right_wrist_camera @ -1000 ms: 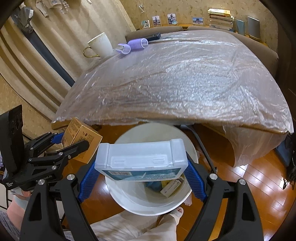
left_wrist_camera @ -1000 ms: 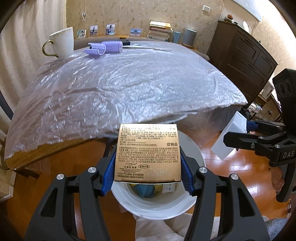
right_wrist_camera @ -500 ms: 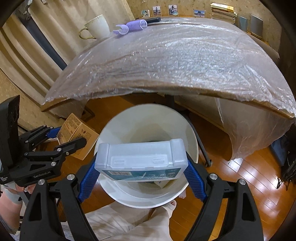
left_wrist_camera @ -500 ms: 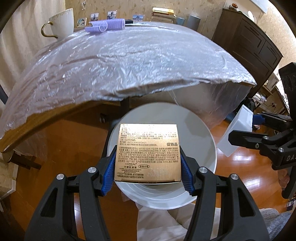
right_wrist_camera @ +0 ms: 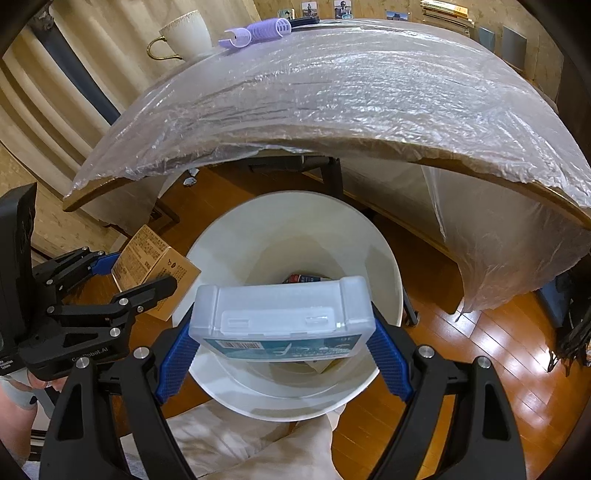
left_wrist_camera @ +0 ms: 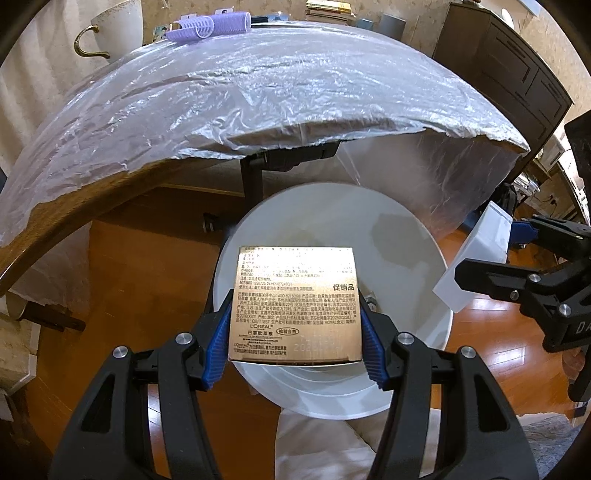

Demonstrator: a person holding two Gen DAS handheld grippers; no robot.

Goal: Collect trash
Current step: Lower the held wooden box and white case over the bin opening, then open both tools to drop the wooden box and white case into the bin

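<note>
My left gripper [left_wrist_camera: 295, 332] is shut on a gold cardboard box [left_wrist_camera: 295, 302] and holds it over the open white bin [left_wrist_camera: 406, 236] on the floor. My right gripper [right_wrist_camera: 282, 339] is shut on a translucent white plastic case [right_wrist_camera: 284, 314] with a blue label, held over the same bin [right_wrist_camera: 258, 229]. Some trash lies at the bin's bottom [right_wrist_camera: 306, 277]. The right gripper with its case [left_wrist_camera: 476, 254] shows at the right of the left wrist view. The left gripper with the box [right_wrist_camera: 155, 262] shows at the left of the right wrist view.
A table covered in plastic sheet [left_wrist_camera: 258, 92] overhangs behind the bin, its legs [left_wrist_camera: 251, 184] close by. On it stand a white mug [left_wrist_camera: 118, 29] and purple hair rollers [left_wrist_camera: 207, 26]. A dark cabinet [left_wrist_camera: 517, 74] stands at the right. The floor is wood.
Both grippers have lowered below the table's edge and closer to the bin, each still holding its item. The bin now fills more of both views.
</note>
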